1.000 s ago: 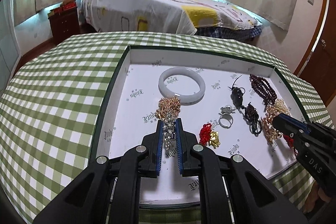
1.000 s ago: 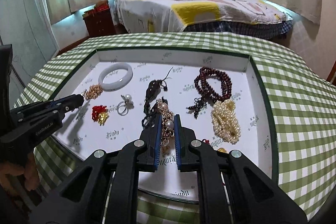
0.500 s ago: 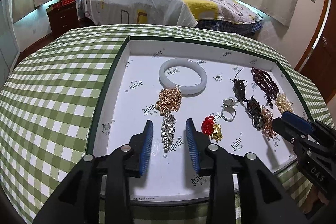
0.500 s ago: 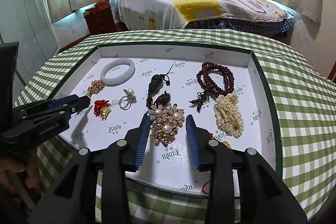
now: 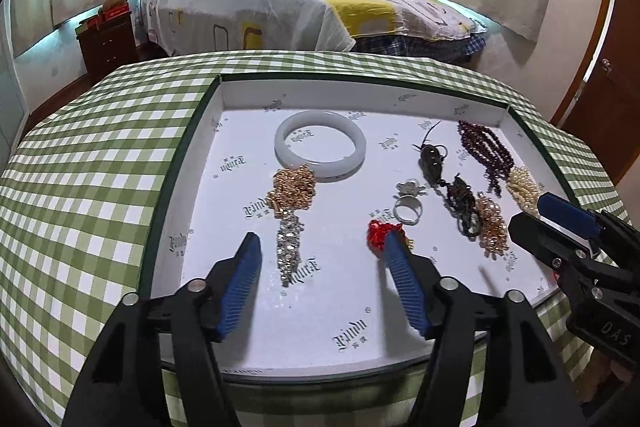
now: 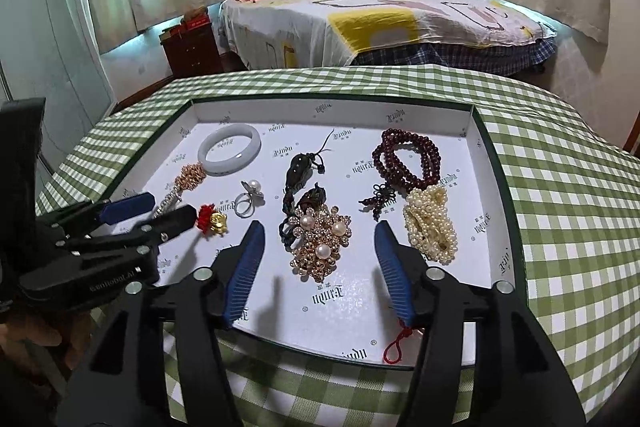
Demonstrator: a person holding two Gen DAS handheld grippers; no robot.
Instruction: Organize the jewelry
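Both grippers are letting go. The left gripper opens its jaws around the silver chain, which lies free near the tray's left wall. The right gripper opens around the pearl brooch, resting near the front edge, so each piece stays apart from the others.

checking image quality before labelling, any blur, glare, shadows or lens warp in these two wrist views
Left wrist view: strong fisheye bend, dark corners; the tray is sharp, with a faint smear beside the opening left gripper. Right wrist view: same curved table edge; the opening right gripper casts soft finger shadows on the tray floor in front of the pearl brooch; no harsh glare.
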